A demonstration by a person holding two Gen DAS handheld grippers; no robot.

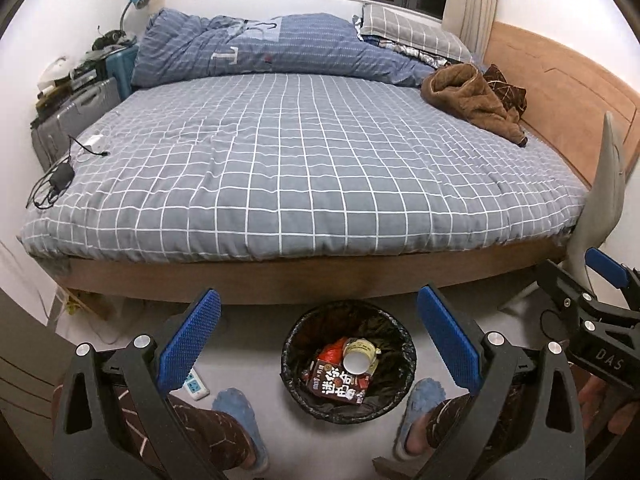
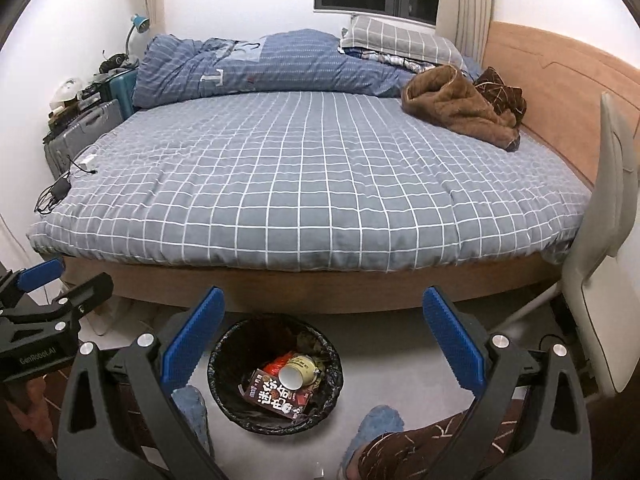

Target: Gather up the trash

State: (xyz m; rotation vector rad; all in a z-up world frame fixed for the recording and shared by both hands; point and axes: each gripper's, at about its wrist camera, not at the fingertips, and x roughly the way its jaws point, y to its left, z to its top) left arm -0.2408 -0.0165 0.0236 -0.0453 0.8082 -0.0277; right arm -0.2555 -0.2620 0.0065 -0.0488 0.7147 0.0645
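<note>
The left gripper (image 1: 318,344) with black arms and blue ribbed pads is wide open and holds nothing. Between its two fingers and below them stands the round black waste bin with a black plastic liner (image 1: 406,354), on the pale grey floor (image 1: 248,344). Inside the bin lie the dark red-brown cardboard box with white characters (image 1: 340,385), the white paper cup lying on its side (image 1: 358,358) on top of the box, and a piece of red-orange wrapper (image 1: 333,352) behind them.

The right gripper (image 2: 323,348), of the same black and blue build, is also wide open and empty. Seen from it, the same bin (image 2: 218,364) stands nearer to its left finger than to its right one, and the box (image 2: 276,396) and the cup (image 2: 296,372) are inside.

Each gripper appears at the edge of the other's view: the right one (image 1: 600,296) to the right of the left gripper, the left one (image 2: 52,284) to the left of the right gripper.

The person's feet in fluffy blue slippers (image 1: 240,420) stand on both sides of the bin, close to it.

Beyond both grippers is the wide bed with a grey sheet in white check (image 1: 304,168). A crumpled brown fleece garment (image 1: 472,100) lies on its far right part, and black cables with a charger (image 1: 56,182) lie at its left edge.
</note>
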